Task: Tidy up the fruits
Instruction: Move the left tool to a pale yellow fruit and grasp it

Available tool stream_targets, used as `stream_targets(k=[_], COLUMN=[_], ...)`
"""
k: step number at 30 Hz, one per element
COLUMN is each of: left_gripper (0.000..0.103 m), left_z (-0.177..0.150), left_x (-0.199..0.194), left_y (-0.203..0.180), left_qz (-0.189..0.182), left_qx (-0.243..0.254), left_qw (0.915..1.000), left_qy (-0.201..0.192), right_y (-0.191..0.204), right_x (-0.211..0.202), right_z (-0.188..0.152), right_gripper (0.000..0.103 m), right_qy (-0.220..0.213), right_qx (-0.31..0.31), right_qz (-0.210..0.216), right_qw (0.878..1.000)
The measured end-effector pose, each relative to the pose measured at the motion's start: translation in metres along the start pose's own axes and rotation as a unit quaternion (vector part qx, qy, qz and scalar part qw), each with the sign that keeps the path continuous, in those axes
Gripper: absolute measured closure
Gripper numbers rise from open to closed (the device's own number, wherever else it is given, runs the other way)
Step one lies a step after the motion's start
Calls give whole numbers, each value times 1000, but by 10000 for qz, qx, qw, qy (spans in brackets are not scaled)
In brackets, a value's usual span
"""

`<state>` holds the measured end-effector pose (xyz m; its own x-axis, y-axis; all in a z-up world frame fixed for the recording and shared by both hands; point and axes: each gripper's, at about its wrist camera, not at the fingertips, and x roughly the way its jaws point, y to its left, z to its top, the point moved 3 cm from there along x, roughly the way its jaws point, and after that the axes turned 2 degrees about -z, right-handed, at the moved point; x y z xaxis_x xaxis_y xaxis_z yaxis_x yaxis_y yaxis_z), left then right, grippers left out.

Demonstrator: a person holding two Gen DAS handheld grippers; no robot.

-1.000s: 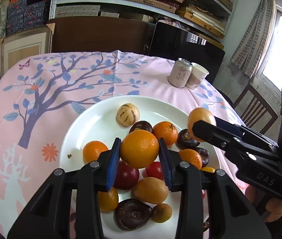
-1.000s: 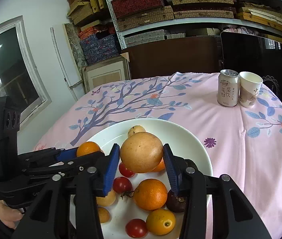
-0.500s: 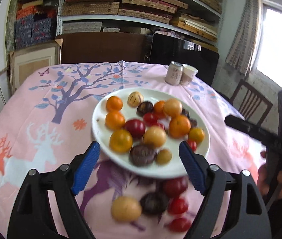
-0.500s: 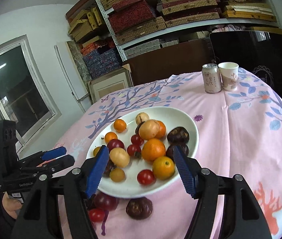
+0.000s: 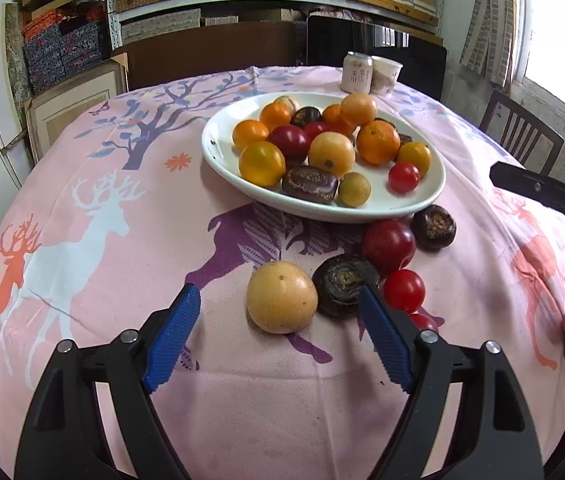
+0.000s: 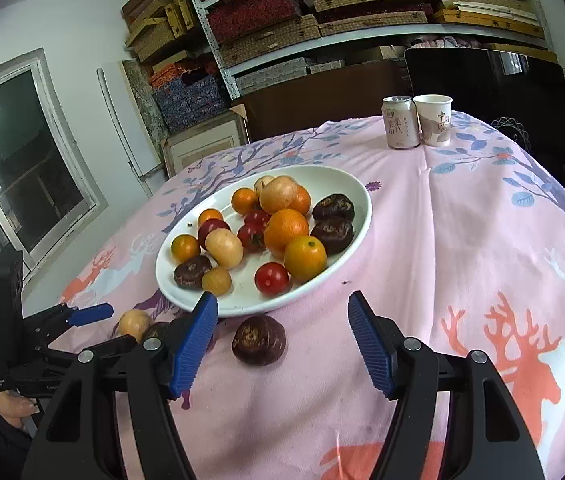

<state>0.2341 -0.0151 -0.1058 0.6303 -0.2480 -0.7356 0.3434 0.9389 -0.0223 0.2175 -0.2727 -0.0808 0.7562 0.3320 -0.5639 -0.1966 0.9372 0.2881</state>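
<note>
Both jaws spread, nothing pinched. Left gripper [image 5: 278,338] sits just short of the yellow round fruit [image 5: 281,297] on the bench – fruit straight ahead, centred between the pads, round so no long axis matters. A dark fruit [image 5: 344,283] touches its right side. Right gripper [image 6: 282,338] faces another dark fruit [image 6: 258,339], slightly left of centre. The white plate [image 5: 218,152] is beyond, already heaped. Left hand looks nearer to its target. Only the left view shows the red fruits [image 5: 388,241] – the right gripper's own finger hides them.
</note>
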Motion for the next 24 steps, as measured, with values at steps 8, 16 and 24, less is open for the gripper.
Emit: stream_targets(k=[8, 16, 24], left_gripper=[30, 30, 29], left_z=[-1, -1, -2], left_x=[6, 4, 9], left_y=[7, 17, 16], left_qz=[-10, 138, 221], left_qx=[-181, -438, -375], left_qw=[9998, 9989, 9988], left_qy=[127, 92, 233], right_y=[10, 1, 0], right_x=[1, 6, 7], right_z=[-13, -13, -13], right_gripper=[34, 34, 34], right_qy=[123, 249, 264], right_qx=[-315, -108, -108], right_qz=[-167, -99, -95], right_qw=[9993, 9996, 9995])
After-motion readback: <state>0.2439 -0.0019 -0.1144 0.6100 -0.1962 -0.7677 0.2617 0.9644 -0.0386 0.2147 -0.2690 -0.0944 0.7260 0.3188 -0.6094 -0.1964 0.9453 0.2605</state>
